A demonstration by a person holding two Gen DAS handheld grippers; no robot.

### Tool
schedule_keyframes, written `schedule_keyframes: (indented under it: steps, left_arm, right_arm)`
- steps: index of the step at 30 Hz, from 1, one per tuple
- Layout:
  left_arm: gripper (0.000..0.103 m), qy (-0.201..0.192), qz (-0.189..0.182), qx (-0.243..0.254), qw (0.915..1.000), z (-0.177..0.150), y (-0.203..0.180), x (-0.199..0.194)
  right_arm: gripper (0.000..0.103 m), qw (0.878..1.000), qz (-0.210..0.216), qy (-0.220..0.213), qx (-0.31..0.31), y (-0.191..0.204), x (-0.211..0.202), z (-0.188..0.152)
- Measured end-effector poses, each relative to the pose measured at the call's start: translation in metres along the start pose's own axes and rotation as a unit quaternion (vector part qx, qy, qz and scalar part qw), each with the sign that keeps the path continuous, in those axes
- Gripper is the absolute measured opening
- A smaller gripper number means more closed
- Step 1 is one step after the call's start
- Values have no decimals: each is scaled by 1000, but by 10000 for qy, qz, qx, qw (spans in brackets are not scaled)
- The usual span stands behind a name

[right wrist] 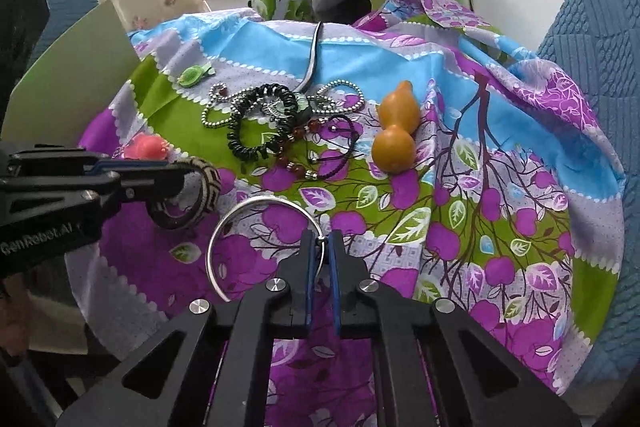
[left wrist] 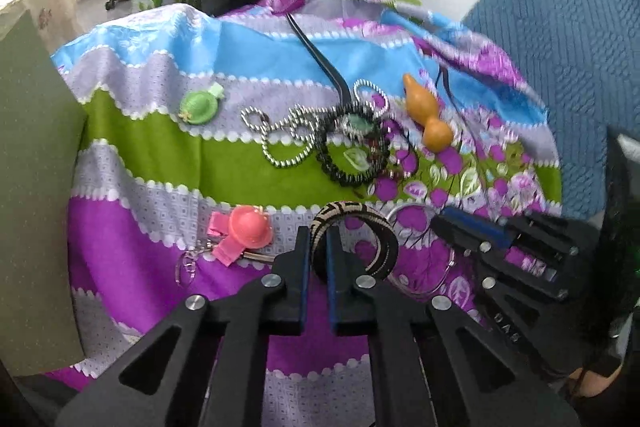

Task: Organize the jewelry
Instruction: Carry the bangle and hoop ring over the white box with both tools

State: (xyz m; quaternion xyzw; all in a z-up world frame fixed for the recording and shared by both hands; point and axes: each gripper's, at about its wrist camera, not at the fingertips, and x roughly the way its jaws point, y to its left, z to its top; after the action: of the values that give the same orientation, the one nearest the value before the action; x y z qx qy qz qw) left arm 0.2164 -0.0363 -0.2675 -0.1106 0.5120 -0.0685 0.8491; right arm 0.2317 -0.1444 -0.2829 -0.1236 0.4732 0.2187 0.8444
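— Left wrist view: what is held by the left gripper [left wrist: 319, 235]?
— A woven black-and-cream bangle [left wrist: 362, 223] is pinched between nearly closed fingers, just above the patterned cloth [left wrist: 160, 131].
— And the right gripper [right wrist: 322, 241]?
— A thin silver hoop [right wrist: 240, 223] is clamped at its rim, fingers almost together, near the bangle's right.
— What is seen farther off?
— A bead chain [right wrist: 216, 111], a black coil bracelet [right wrist: 248, 143] and an orange gourd [right wrist: 394, 129] are laid mid-cloth; green [left wrist: 199, 107] and pink [left wrist: 248, 227] hat clips are seen at left.

The left claw [right wrist: 188, 171] body reads "GenRobot.AI" in the right wrist view; no other text is legible.
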Motion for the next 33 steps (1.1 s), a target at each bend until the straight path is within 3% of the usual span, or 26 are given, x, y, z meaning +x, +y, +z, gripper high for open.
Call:
schedule_keyframes:
  steps: [22, 33]
  left_arm:
    - [7, -763, -75, -265, 9967, 7, 8, -88]
    - [7, -1393, 145, -408, 9893, 31, 39, -164]
  right_arm:
    - [5, 9952, -119, -849, 464, 11, -76, 20]
    - [5, 9868, 55, -1572, 396, 40, -143, 75]
